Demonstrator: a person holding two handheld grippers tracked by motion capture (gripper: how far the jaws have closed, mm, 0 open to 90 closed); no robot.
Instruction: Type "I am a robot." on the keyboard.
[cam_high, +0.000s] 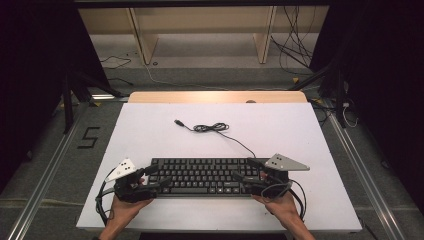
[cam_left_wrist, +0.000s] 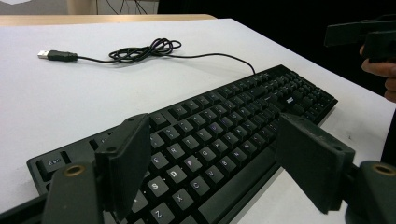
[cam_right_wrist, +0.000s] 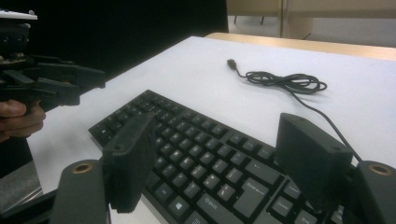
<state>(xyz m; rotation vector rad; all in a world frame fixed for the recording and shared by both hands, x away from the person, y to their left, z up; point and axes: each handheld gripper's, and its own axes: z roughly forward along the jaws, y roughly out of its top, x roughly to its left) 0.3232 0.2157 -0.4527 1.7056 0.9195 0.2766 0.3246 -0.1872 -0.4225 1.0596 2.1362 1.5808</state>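
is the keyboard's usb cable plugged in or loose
Loose. The plug lies bare on the white table, and the cable sits partly coiled behind the keyboard.

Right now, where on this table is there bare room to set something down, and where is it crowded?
Free: the white table left of the plug, the right side past the cable, and the strip between cable and keyboard. Crowded: the near edge, where the left tongs and right tongs, both open, hang over the keyboard's two ends.
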